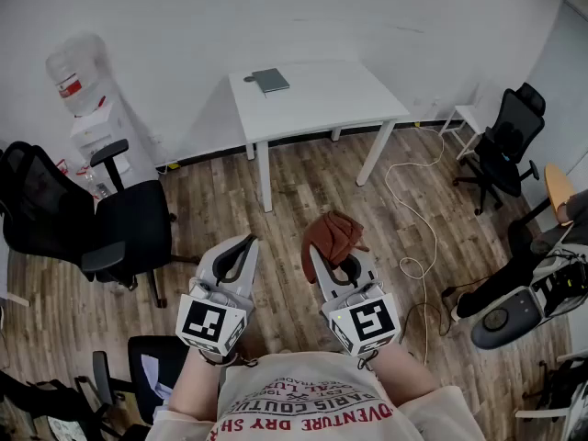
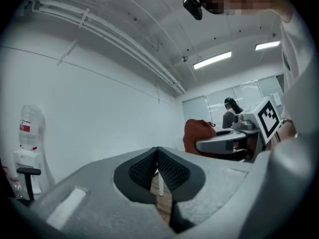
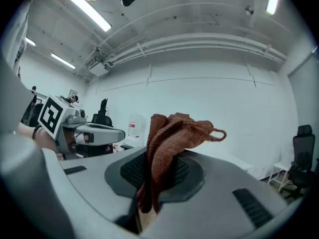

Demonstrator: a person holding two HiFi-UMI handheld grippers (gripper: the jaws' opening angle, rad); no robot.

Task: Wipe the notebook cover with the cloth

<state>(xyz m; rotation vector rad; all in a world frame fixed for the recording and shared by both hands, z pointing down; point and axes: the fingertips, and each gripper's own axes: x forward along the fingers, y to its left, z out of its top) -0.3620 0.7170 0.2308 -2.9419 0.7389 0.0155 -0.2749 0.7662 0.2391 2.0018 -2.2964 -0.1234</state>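
Note:
A grey notebook (image 1: 270,80) lies near the far left corner of a white table (image 1: 317,99), well ahead of both grippers. My right gripper (image 1: 323,249) is shut on a rust-brown knitted cloth (image 1: 332,237), which bunches up above the jaws. In the right gripper view the cloth (image 3: 172,139) is pinched between the dark pads and the gripper (image 3: 154,176) points up toward the wall. My left gripper (image 1: 242,248) is beside it, shut with nothing held. The left gripper view shows its gripper (image 2: 157,159) with pads meeting and the cloth (image 2: 197,133) off to the right.
A black office chair (image 1: 110,223) stands at the left, and a water dispenser (image 1: 87,108) is by the wall. Another black chair (image 1: 503,145) is at the right. A white cable (image 1: 418,219) loops over the wood floor. A person (image 2: 230,112) stands in the distance.

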